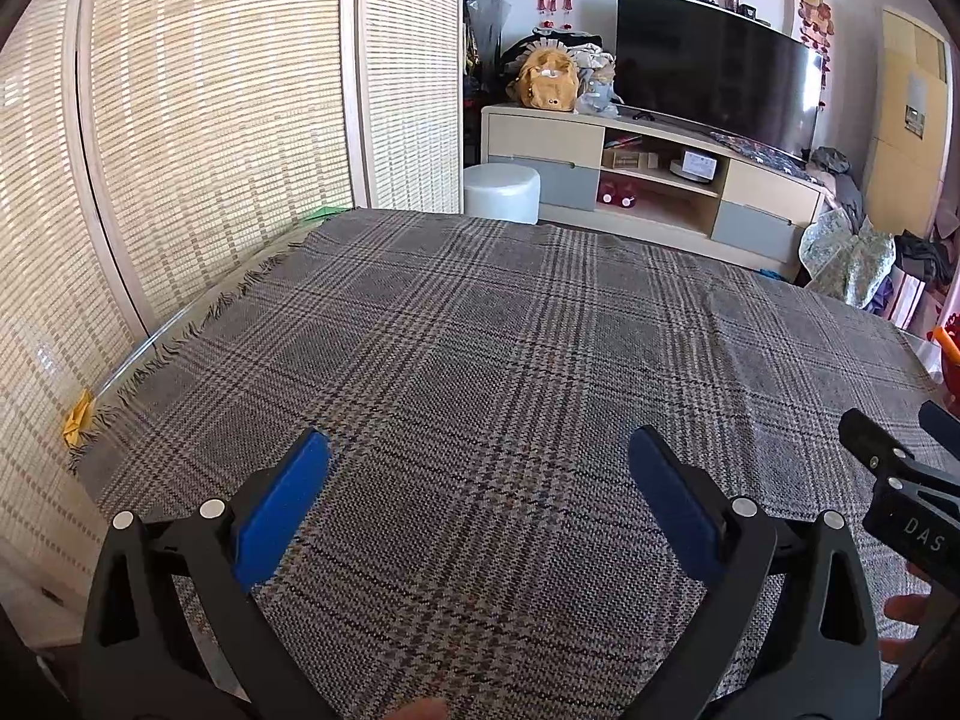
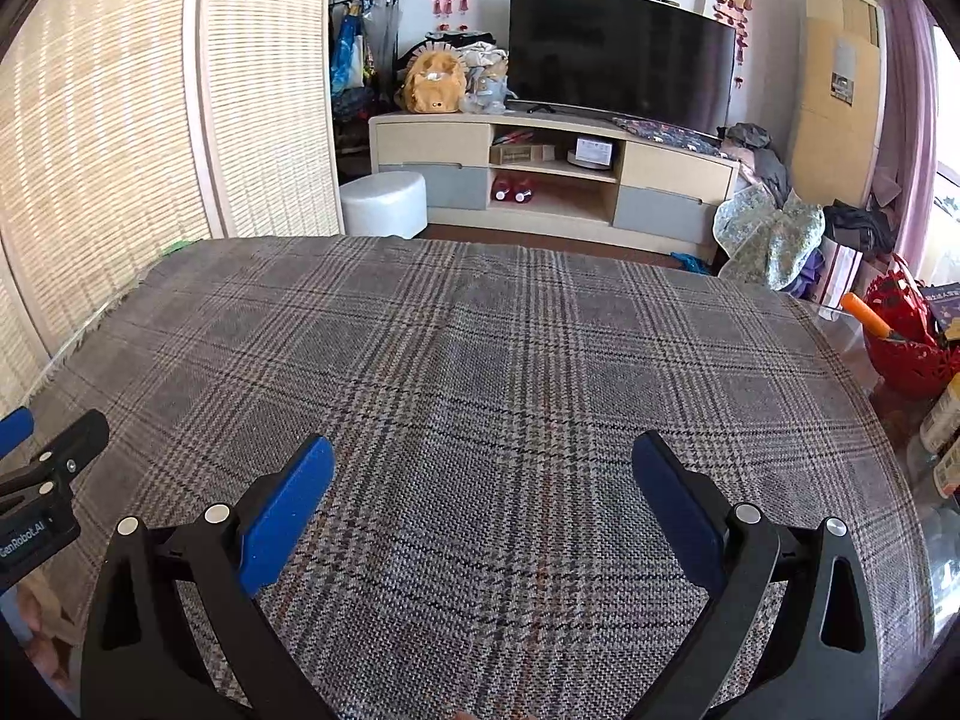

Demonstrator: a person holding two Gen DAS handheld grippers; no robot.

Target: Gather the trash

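- Grippers: your left gripper and right gripper both hover above the plaid cloth, side by side, each visible at the edge of the other's view.
- Finger state: on both grippers the blue pads stand spread wide apart, with nothing between them but bare cloth.
- Trash, left side: a small yellow crumpled scrap lies well left of your left fingers, at the fringed cloth edge against the woven screen.
- Trash, far left: a green scrap shows ahead and left of the fingers, at the far cloth corner by the screen; the right wrist view shows it only as a green patch.
- Right side: a red basket holding an orange-handled item stands right of your right fingers, off the cloth edge, with bottles just nearer you.
- Beyond the fingertips: a white stool, a media cabinet and a dark television lie past the far cloth edge.
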